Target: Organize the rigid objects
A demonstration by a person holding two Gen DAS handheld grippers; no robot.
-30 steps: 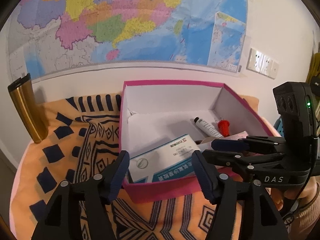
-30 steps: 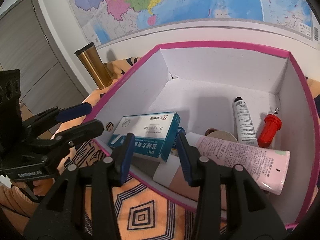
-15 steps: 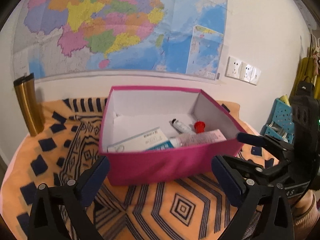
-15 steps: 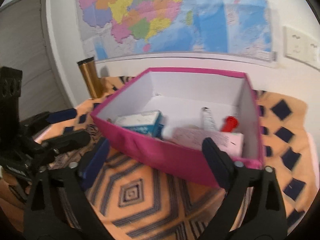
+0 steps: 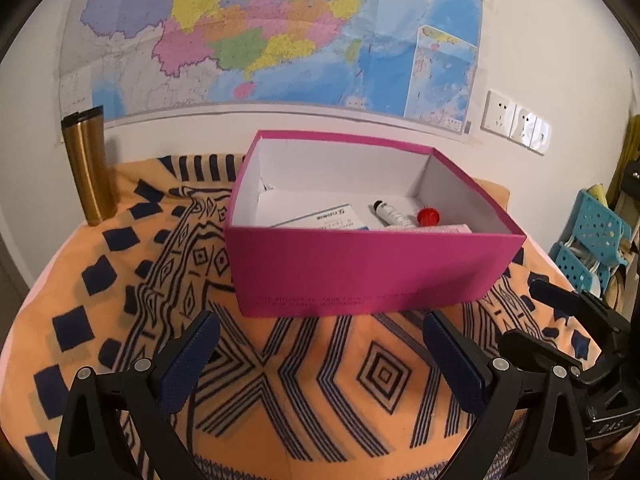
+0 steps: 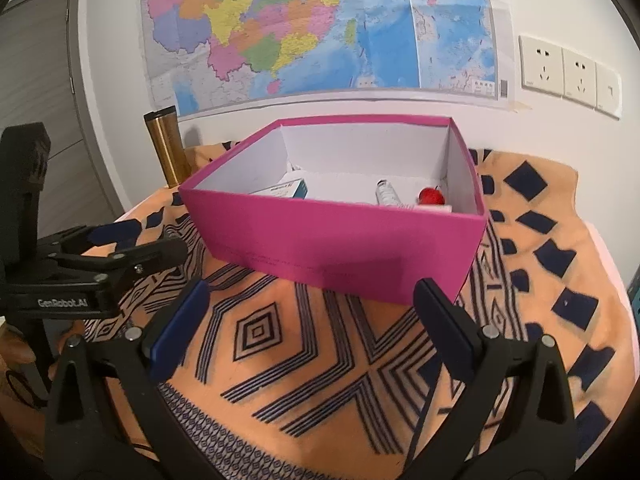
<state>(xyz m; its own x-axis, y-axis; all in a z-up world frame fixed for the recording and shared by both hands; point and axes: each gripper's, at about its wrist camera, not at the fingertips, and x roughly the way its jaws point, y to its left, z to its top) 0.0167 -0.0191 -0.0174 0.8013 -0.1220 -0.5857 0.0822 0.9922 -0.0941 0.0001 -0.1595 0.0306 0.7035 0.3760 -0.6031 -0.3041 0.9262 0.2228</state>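
Observation:
A pink cardboard box (image 5: 372, 276) (image 6: 332, 236) stands on the patterned cloth. It holds a blue-and-white carton (image 5: 324, 218) (image 6: 288, 190), a small white tube (image 5: 390, 214) (image 6: 386, 194), a red-capped item (image 5: 428, 216) (image 6: 431, 196) and a pink tube (image 5: 432, 229). My left gripper (image 5: 320, 328) is open wide in front of the box's near wall, nothing between its fingers. My right gripper (image 6: 312, 292) hangs before the box's near corner, its jaws opening, nothing between them. Each gripper shows in the other's view: right gripper (image 5: 524, 312), left gripper (image 6: 140, 240).
A gold tumbler (image 5: 88, 168) (image 6: 168, 148) stands at the cloth's far left by the wall. The orange cloth (image 5: 304, 392) covers the table to its rounded edges. A blue perforated basket (image 5: 592, 248) sits off to the right. A map and wall sockets (image 6: 568, 70) are behind.
Both grippers have drawn back out of the box toward the near side, and their jaws have spread from partly closed to wide. The carton and pink tube stay inside the box.

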